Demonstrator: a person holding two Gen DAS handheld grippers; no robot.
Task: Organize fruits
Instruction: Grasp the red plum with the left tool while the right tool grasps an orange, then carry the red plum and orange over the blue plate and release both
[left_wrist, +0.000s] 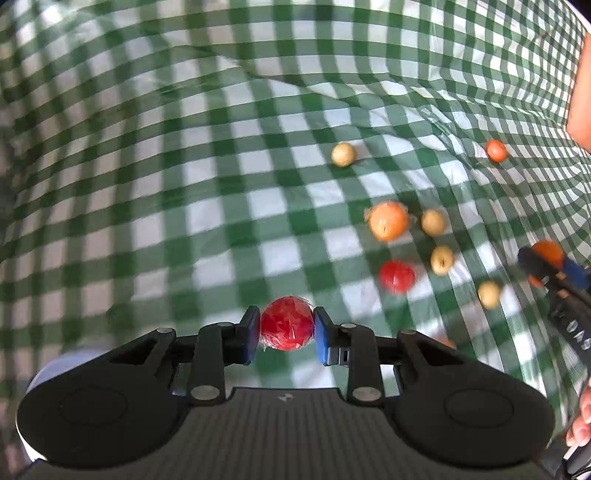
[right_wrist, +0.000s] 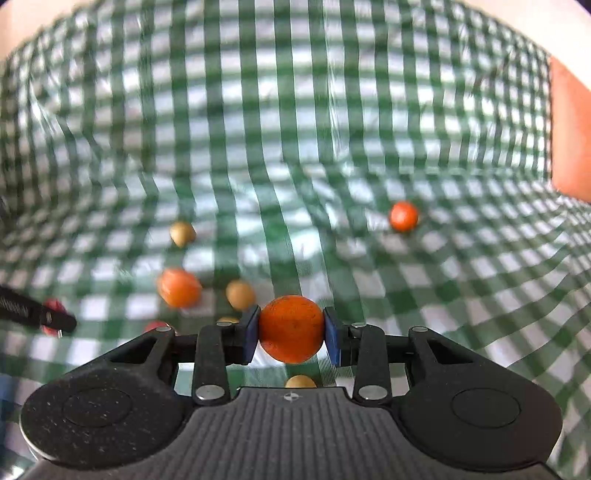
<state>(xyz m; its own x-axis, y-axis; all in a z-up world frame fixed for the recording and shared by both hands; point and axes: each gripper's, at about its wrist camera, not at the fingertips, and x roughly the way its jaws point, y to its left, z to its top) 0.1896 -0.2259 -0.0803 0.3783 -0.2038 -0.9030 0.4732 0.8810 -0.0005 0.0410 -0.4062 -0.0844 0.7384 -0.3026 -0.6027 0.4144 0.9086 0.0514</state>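
left tool (left_wrist: 287, 324): blue pads clamped on a round red fruit in clear wrap (left_wrist: 286, 322), held above the bench
right tool (right_wrist: 291, 330): pads pressed to a round matte orange fruit (right_wrist: 291, 328), lifted clear
bench: green-and-white checked cloth (left_wrist: 221, 206), creased
left view only: wrapped orange fruit (left_wrist: 388, 220), second red fruit (left_wrist: 397, 276), right tool at the right edge, a person's fingers (left_wrist: 581, 421)
right view only: small tan fruit (right_wrist: 300, 381) under the right tool
both: small orange ball (right_wrist: 403, 216), tan ball (right_wrist: 182, 233)
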